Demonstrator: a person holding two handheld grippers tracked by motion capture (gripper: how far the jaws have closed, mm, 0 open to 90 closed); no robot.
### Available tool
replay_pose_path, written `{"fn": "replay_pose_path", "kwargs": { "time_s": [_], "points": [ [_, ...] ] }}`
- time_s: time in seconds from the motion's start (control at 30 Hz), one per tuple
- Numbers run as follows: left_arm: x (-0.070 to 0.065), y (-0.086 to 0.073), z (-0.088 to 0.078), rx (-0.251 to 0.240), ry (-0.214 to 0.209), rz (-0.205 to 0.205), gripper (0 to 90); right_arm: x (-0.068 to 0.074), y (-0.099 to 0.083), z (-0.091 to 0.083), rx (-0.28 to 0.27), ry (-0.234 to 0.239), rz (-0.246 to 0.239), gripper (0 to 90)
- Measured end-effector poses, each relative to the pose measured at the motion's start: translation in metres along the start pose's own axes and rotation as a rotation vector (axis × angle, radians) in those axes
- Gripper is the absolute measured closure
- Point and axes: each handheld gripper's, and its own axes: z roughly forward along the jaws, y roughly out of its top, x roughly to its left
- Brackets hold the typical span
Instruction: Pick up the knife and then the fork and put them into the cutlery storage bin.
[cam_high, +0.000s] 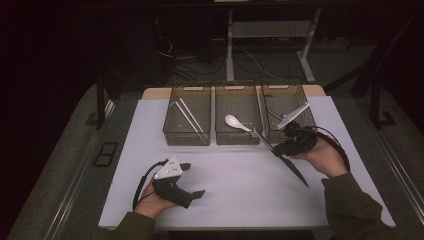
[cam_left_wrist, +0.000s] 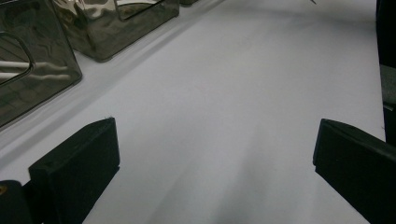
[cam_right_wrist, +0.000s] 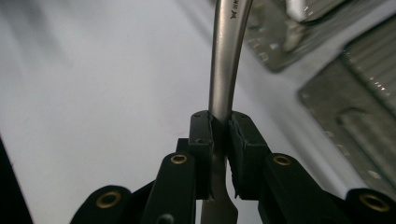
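On the left of the high view, the left gripper (cam_high: 192, 181) rests low over the white mat (cam_high: 240, 195), near its front edge and well apart from the bins. Its own view shows its jaws standing wide apart with bare mat between them; it holds nothing and looks idle.

Behind it, three clear bins stand in a row at the back of the mat. The left bin (cam_high: 170, 112) already holds a pair of chopsticks (cam_high: 190, 116), so that part of the sorting looks done. The middle bin (cam_high: 218, 112) is where the work in hand is aimed: the spoon (cam_high: 236, 122) has its white bowl over this bin, and its handle slants out over the front wall down to the right gripper (cam_high: 274, 149). Whether the bowl touches the bin floor or hangs above it, I cannot tell.

In the right gripper view, the jaws are closed tight on the spoon's (cam_right_wrist: 226, 65) metal handle, which rises straight up between them. So the spoon is gripped and carried to its bin but not yet let go.

The right bin (cam_high: 309, 115) holds a pale utensil (cam_high: 292, 116), perhaps a fork or knife; it is too small to tell. That too seems sorted.

By my judgement the task is near its end: no loose cutlery lies on the mat, and what is left is to lower the spoon into the middle bin, open the jaws and pull the right hand (cam_high: 325, 157) clear.
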Motion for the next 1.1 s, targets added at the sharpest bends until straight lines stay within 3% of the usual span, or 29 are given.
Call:
{"fn": "replay_pose_path", "kwargs": {
  "time_s": [0.13,0.4,0.83,1.1],
  "points": [
    [0.000,0.000,0.000,0.001,0.001,-0.003,0.0,-0.015,-0.005,-0.015,-0.087,-0.012,0.058,79.9],
    [0.000,0.000,0.000,0.001,0.001,-0.004,0.0,-0.046,-0.002,-0.038,-0.168,-0.064,0.139,79.8],
    [0.000,0.000,0.001,0.000,-0.001,-0.001,0.0,-0.086,0.035,-0.083,-0.271,-0.205,0.178,79.8],
    [0.000,0.000,0.001,-0.003,-0.004,-0.003,0.0,-0.111,0.047,-0.087,-0.346,-0.289,0.203,79.8]
  ]
}}
